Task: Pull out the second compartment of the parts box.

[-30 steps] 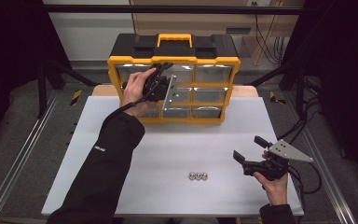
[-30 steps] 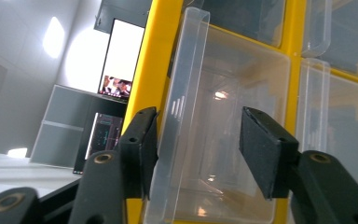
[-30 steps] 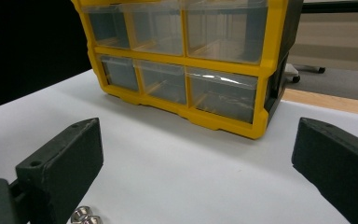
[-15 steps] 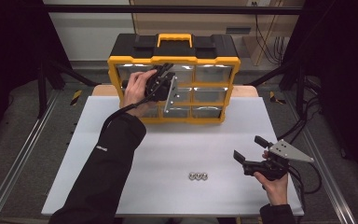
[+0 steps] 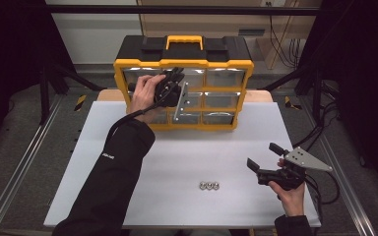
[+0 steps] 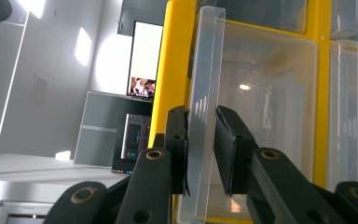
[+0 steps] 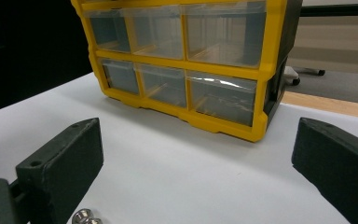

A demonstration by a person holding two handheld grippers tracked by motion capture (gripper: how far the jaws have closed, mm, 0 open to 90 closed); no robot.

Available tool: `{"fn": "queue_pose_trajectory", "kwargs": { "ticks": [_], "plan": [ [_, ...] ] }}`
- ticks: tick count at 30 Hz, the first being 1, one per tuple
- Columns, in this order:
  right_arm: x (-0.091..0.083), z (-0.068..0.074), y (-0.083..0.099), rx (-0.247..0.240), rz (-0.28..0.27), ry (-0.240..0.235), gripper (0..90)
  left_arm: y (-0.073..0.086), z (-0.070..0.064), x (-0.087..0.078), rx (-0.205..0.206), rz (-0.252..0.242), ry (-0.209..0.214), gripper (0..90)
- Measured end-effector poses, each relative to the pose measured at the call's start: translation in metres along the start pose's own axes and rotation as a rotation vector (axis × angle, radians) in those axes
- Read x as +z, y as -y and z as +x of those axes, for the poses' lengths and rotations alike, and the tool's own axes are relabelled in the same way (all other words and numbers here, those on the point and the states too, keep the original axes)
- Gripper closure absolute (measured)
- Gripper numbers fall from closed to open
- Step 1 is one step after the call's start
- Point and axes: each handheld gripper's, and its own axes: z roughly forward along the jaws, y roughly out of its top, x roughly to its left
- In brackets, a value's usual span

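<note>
A yellow and black drawer organizer (image 5: 226, 63) stands at the back of the white table (image 5: 236, 142). Its clear drawers (image 7: 221, 95) face me. My left gripper (image 5: 173, 82) is up against the upper left drawers. In the left gripper view its jaws (image 6: 200, 123) are shut on the thin clear front lip of one drawer (image 6: 206, 65). My right gripper (image 5: 263, 155) rests low over the table's front right, held by a hand, and stands wide open (image 7: 196, 140) with nothing in it. Three small metal nuts (image 5: 209, 185) lie in a row on the table, left of the right gripper.
A black lid with a yellow carry handle (image 5: 183, 42) tops the organizer. Metal rails (image 5: 24, 162) run along both sides of the table. Cables trail off the table's right edge (image 5: 325, 147). The left sleeve (image 5: 113, 182) crosses the table's left half.
The left gripper has shifted slightly at the drawer front, its grey plate tilting a little. The right gripper and the nuts have stayed where they were.
</note>
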Motion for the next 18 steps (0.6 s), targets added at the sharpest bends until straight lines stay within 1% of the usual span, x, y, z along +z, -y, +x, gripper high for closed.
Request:
{"fn": "queue_pose_trajectory", "kwargs": {
  "ticks": [1,3,4,6,8,10,13,14,15,18],
  "plan": [
    [0.0,0.0,0.0,0.0,0.0,0.0,2.4,0.0,0.0,0.0,0.0,0.0,0.0,75.1],
    [0.0,0.0,0.0,0.0,0.0,-0.001,2.5,0.0,0.001,0.0,0.028,0.002,-0.005,75.3],
    [-0.001,-0.001,0.0,-0.01,0.004,0.0,2.4,0.0,0.001,-0.001,0.035,-0.001,-0.003,75.6],
    [0.0,-0.001,0.0,-0.006,0.0,0.003,2.4,0.0,0.001,-0.001,0.04,-0.01,-0.003,75.8],
    [-0.001,-0.001,0.0,-0.011,0.005,0.006,2.5,-0.001,0.002,-0.003,0.048,-0.003,0.001,75.9],
    [-0.001,-0.001,0.0,-0.011,0.005,0.006,2.5,-0.001,0.001,-0.003,0.053,-0.008,0.002,76.0],
    [-0.001,-0.001,0.0,-0.012,0.005,0.006,2.5,-0.002,0.001,-0.007,0.065,-0.006,0.005,76.3],
    [-0.001,-0.001,0.0,-0.011,0.002,0.007,2.5,-0.004,0.001,-0.01,0.077,-0.013,0.005,76.4],
    [-0.001,-0.001,0.0,-0.011,0.002,0.007,2.5,-0.004,0.001,-0.01,0.077,-0.013,0.005,76.5],
    [-0.002,-0.001,0.0,-0.011,0.003,0.008,2.5,-0.006,-0.001,-0.018,0.074,-0.007,0.006,76.6]
  ]
}}
